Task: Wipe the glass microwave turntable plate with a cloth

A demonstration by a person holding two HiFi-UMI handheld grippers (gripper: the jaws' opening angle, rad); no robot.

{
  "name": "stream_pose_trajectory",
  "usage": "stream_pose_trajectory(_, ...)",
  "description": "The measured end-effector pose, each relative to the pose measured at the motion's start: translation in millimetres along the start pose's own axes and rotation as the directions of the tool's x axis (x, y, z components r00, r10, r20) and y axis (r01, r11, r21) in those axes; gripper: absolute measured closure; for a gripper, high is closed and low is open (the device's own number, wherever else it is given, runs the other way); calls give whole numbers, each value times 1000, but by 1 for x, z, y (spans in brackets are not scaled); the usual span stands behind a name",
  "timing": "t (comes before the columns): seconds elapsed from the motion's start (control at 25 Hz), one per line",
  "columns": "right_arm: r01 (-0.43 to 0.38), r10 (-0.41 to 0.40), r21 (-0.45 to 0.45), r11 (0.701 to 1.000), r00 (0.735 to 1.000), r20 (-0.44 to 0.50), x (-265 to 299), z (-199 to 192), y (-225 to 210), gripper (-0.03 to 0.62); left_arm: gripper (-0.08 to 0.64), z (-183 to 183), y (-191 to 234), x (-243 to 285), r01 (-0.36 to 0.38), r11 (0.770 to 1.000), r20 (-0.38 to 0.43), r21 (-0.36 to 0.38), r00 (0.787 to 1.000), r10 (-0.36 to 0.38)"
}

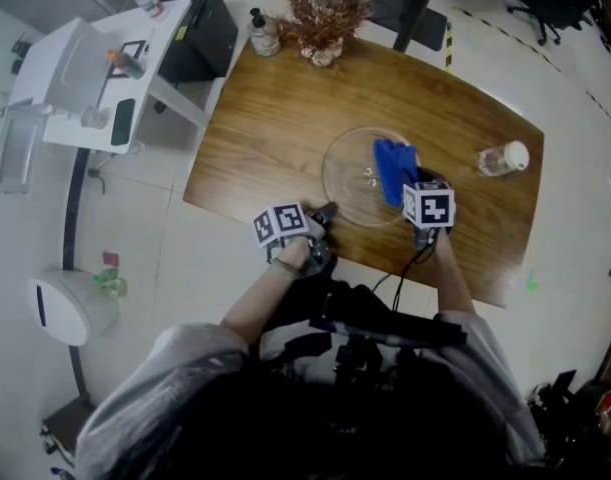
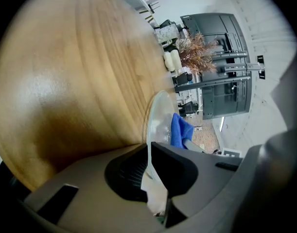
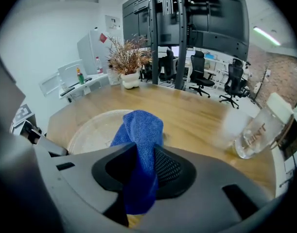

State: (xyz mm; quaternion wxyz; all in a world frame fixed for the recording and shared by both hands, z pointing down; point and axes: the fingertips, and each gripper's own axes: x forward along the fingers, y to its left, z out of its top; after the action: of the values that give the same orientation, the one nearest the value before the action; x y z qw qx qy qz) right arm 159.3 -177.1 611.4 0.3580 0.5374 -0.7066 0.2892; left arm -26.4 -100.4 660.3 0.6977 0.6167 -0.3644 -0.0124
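Observation:
A round clear glass turntable plate (image 1: 357,173) lies flat on the wooden table (image 1: 275,118). My left gripper (image 1: 327,213) is shut on the plate's near-left rim; in the left gripper view the rim (image 2: 153,130) runs edge-on between the jaws. My right gripper (image 1: 413,181) is shut on a blue cloth (image 1: 393,168), which sits over the plate's right part. In the right gripper view the blue cloth (image 3: 141,149) stands bunched between the jaws, with the plate (image 3: 97,130) just beyond it.
A clear plastic bottle (image 1: 502,159) lies on the table to the right, also the bottle (image 3: 260,130) in the right gripper view. A dried plant (image 1: 323,18) and a small bottle (image 1: 264,33) stand at the far edge. A white side table (image 1: 95,68) is at left.

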Motion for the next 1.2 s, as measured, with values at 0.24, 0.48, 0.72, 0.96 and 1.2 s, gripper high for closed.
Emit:
stream_pose_trajectory(0.24,55,-55,-7,998,998,-6,-8,-4,-26,469,543,0,-1,0,-1,1000,5,7,1000,1)
stream_pose_trajectory(0.48,-87,93,-91,992,993,70,-34,4,56,469,543,1,-1,0,1,1000,2,4,1000,-1)
stream_pose_trajectory(0.72,-246,251,-157,956,968,10,-40,-30,141,470,543,1,-1,0,2,1000,1,-5,1000,-2)
stream_pose_trajectory(0.96,-225,227,-145,964,974,2,-36,-39,126,469,543,0,-2,1,1,1000,-6,-8,1000,-1)
stream_pose_trajectory(1.2,-139,139,-91,986,990,2,-35,-41,73,469,543,-1,-2,1,7,1000,-13,-1,1000,-7)
